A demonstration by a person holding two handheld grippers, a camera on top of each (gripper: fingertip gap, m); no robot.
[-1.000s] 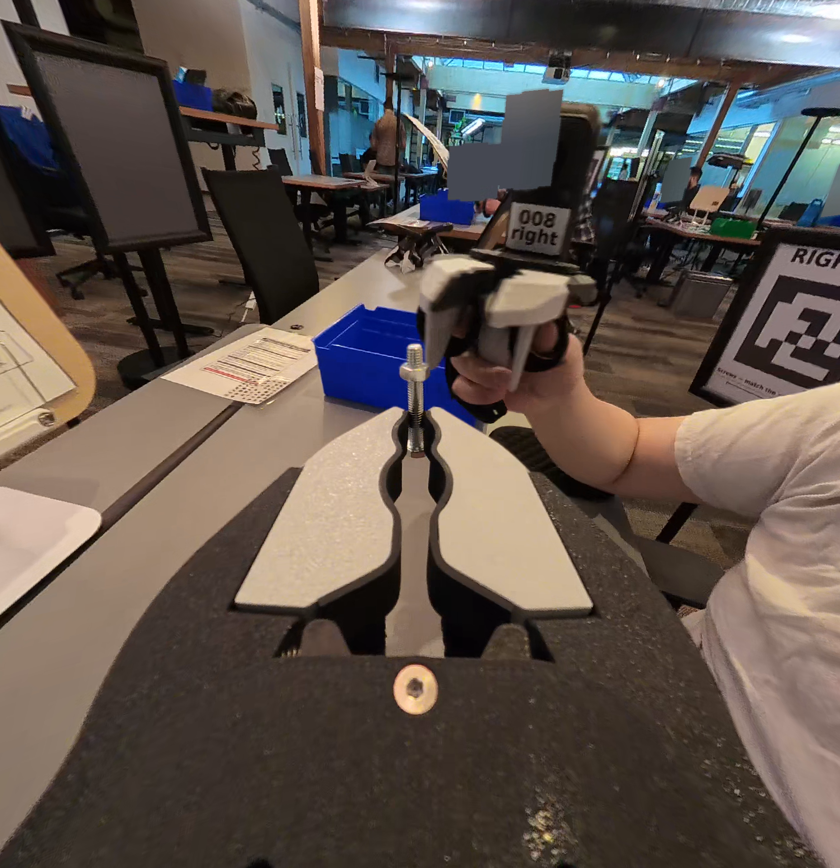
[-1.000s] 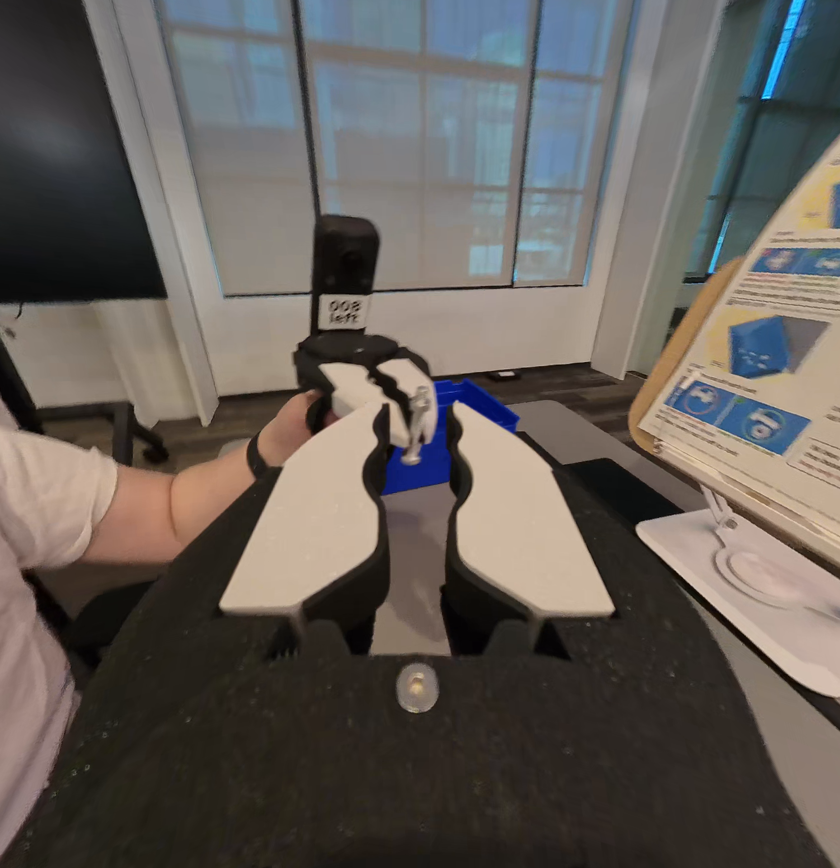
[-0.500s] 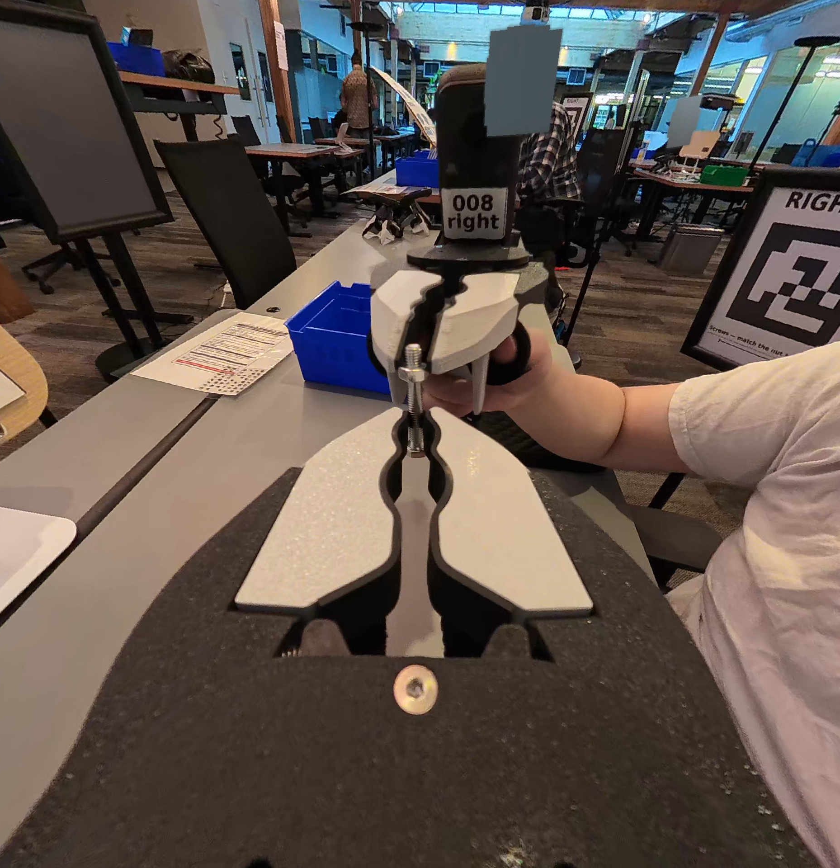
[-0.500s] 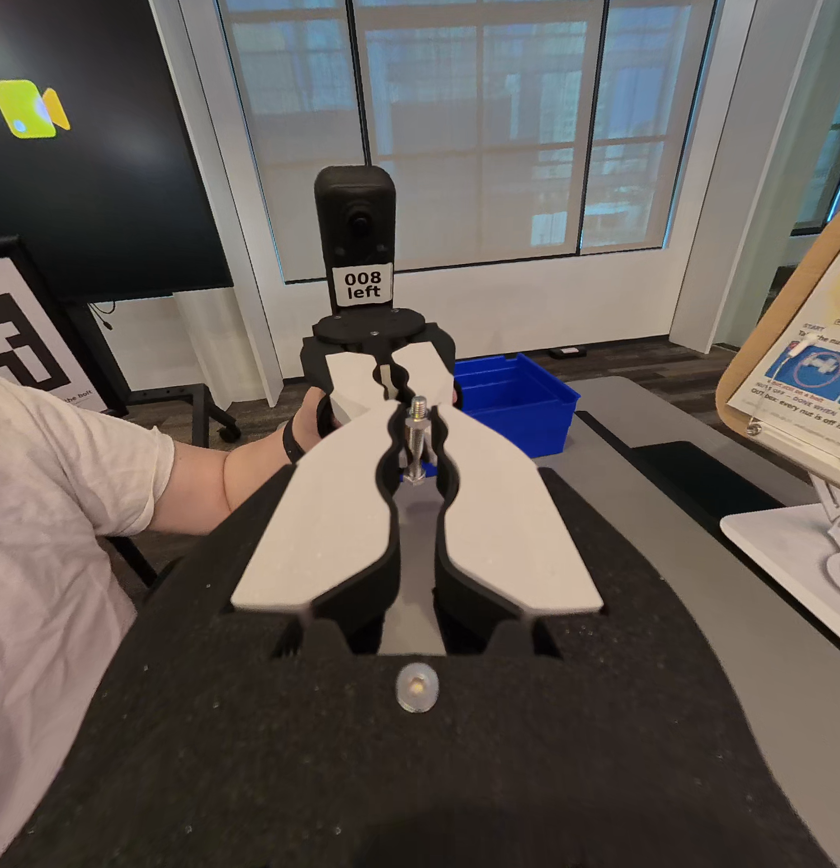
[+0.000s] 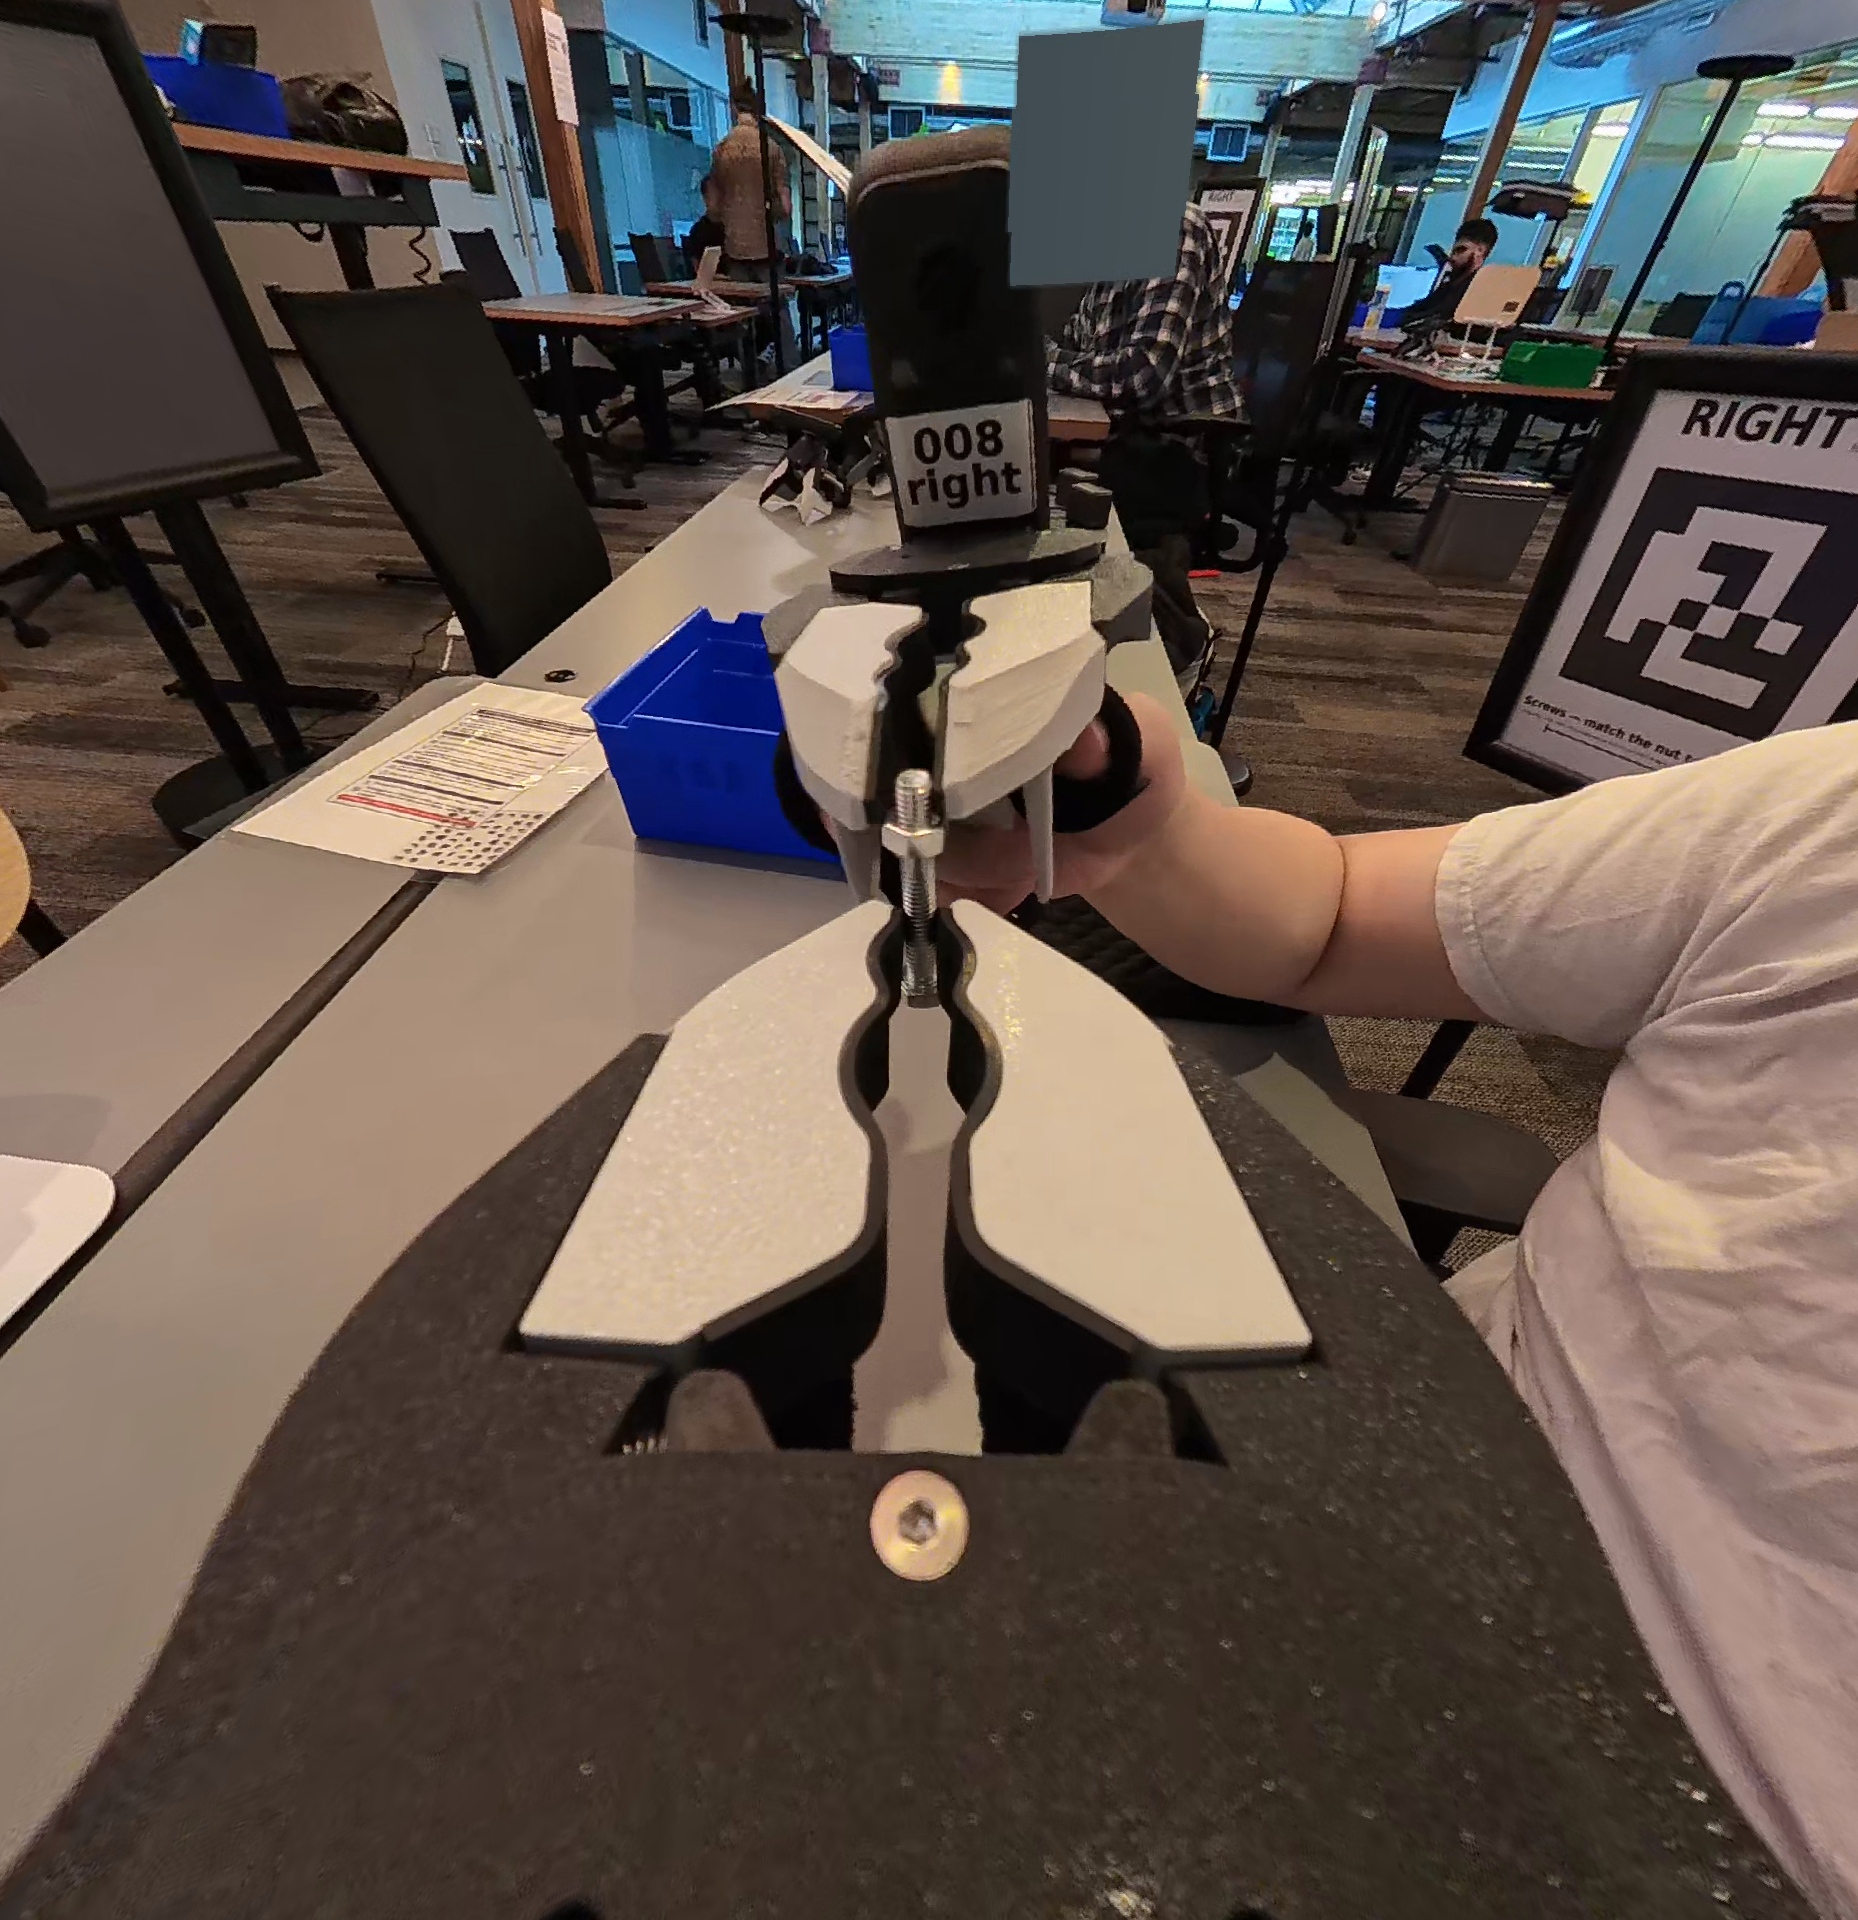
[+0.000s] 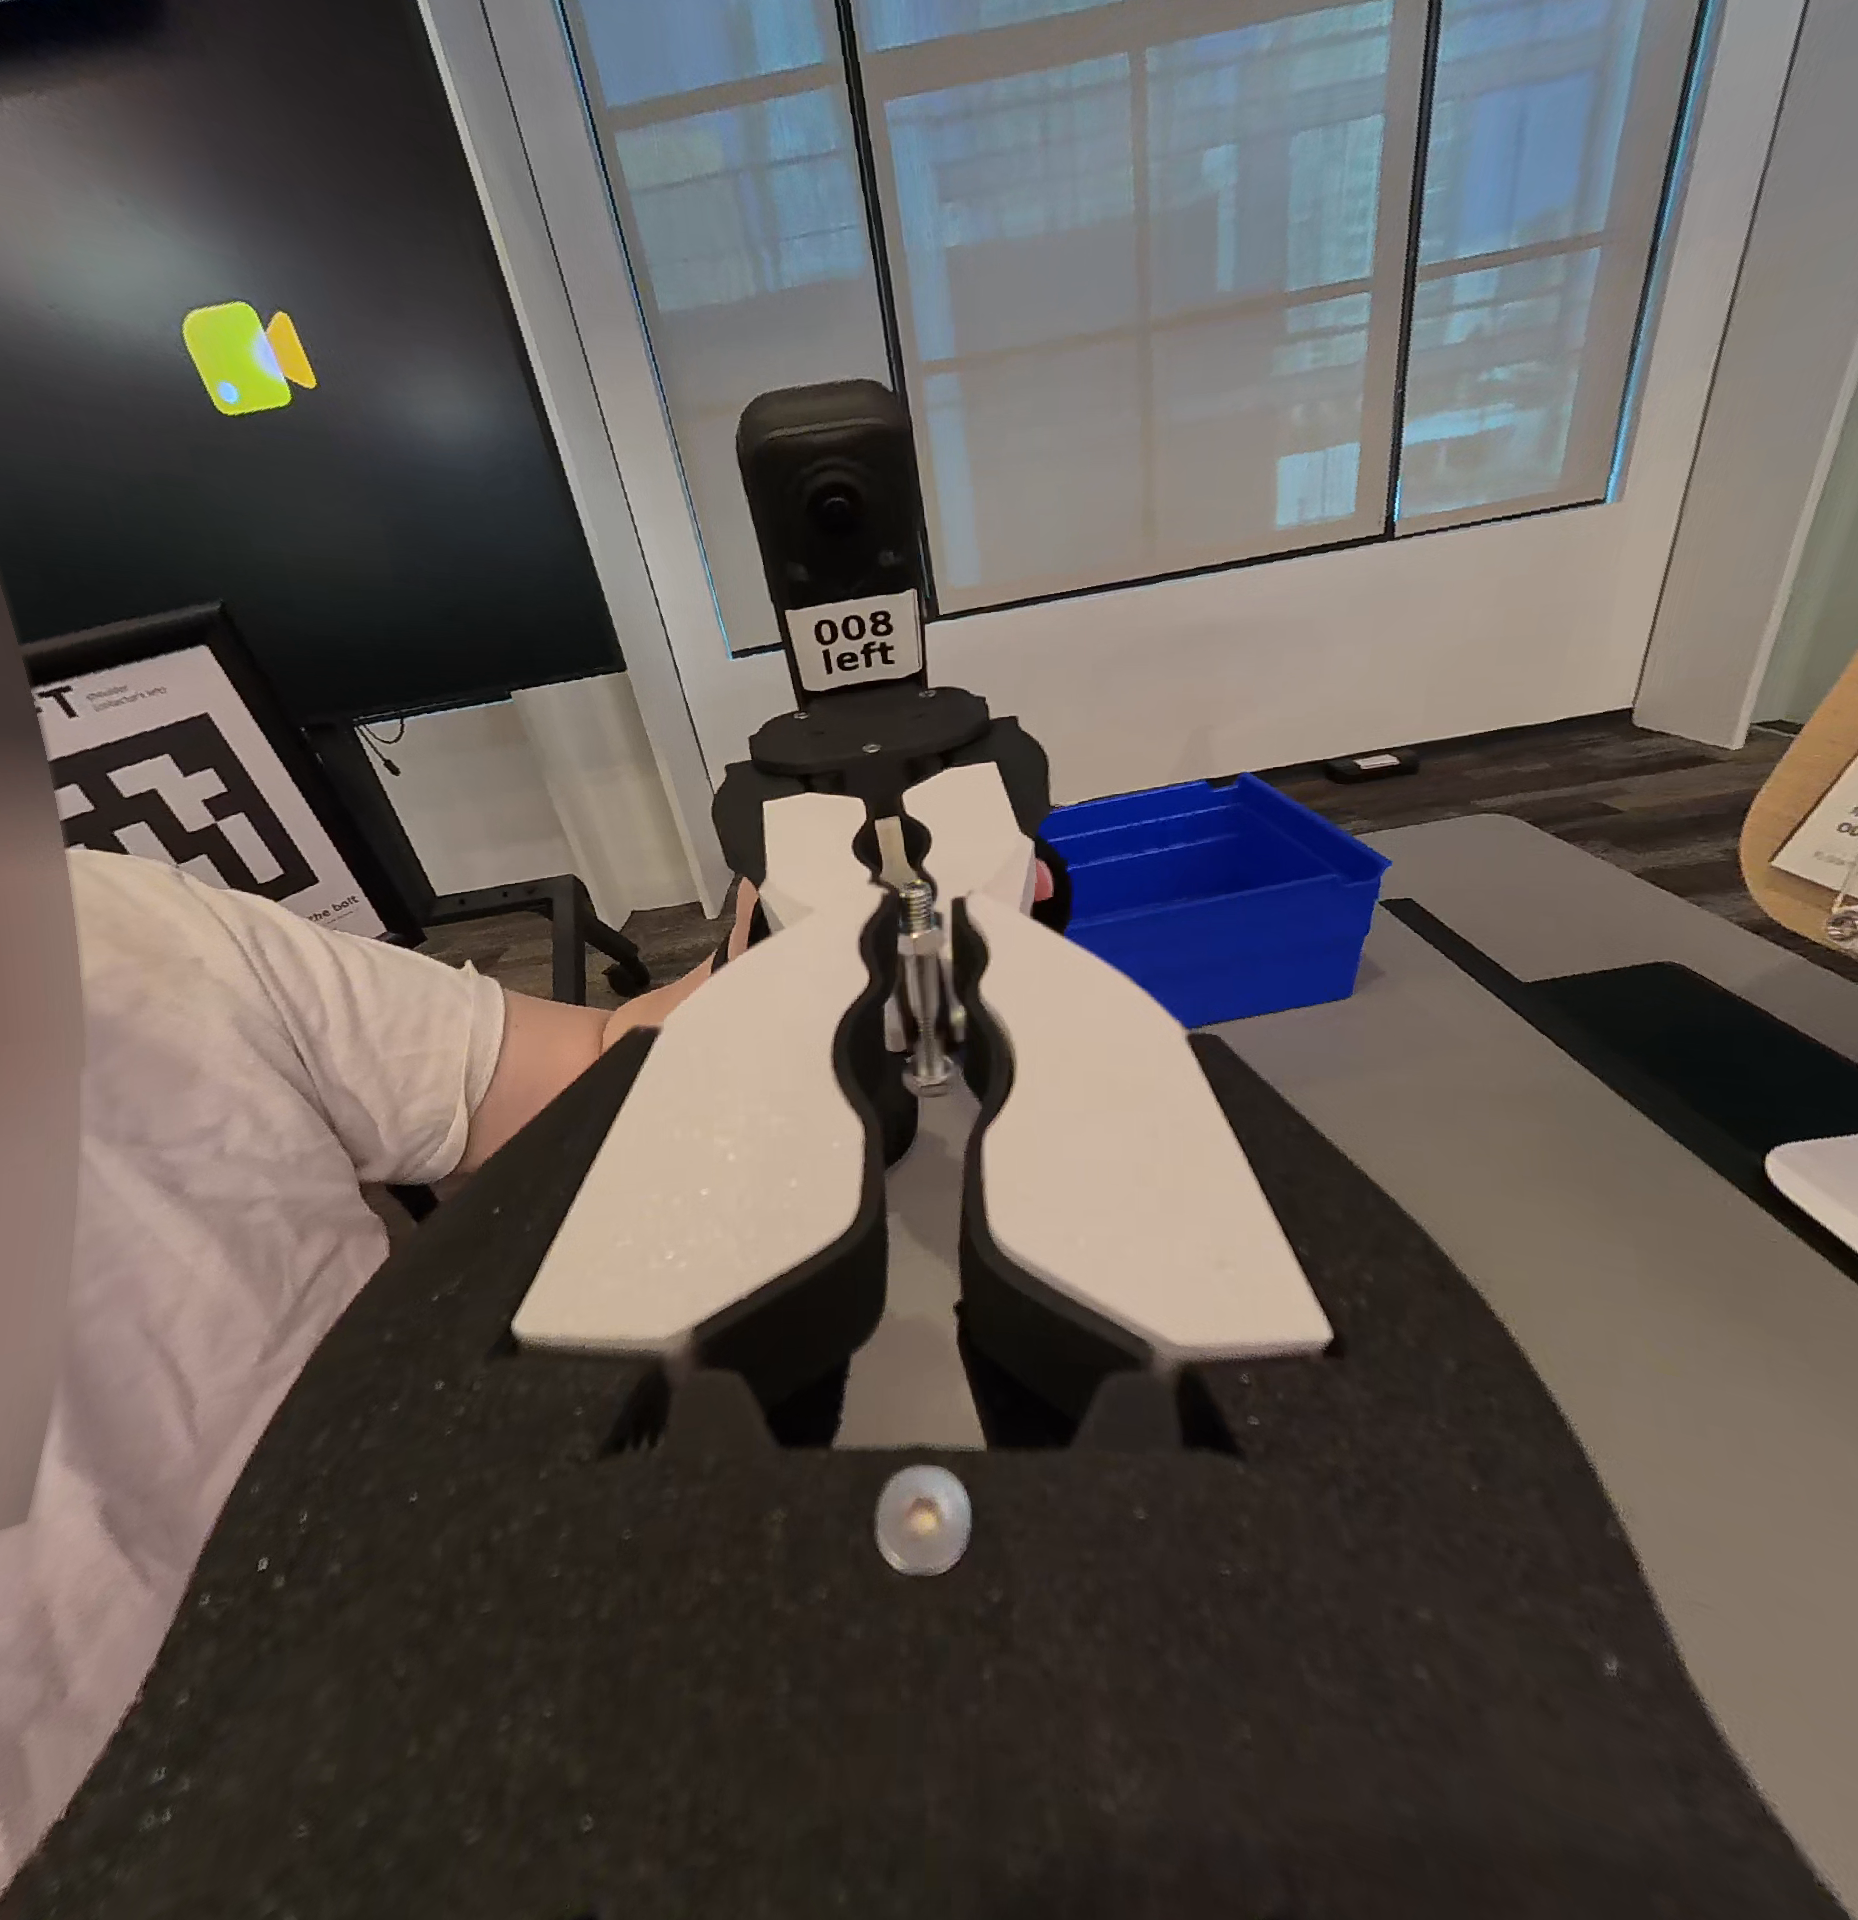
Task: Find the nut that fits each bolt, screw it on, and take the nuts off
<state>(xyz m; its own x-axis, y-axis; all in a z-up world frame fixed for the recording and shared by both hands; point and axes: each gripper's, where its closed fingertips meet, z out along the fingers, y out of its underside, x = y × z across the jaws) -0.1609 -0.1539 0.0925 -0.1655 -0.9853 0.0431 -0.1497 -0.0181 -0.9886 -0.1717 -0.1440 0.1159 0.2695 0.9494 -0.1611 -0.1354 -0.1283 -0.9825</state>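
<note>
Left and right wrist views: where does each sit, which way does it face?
Left wrist view: on the left tongs, facing the right tongs; own white fingers, right forearm show.
Right wrist view: on the right tongs, facing the left tongs and windows; own fingers, left arm show.
Shared: silver threaded bolt, hex nut, blue plastic bin.

I see a shiny threaded metal bolt [image 5: 917, 914] and nut [image 5: 912, 835], matt grainy white fingers [image 5: 738, 1143], a glossy blue plastic bin [image 5: 696, 748], a smooth grey bench [image 5: 405, 1029].
</note>
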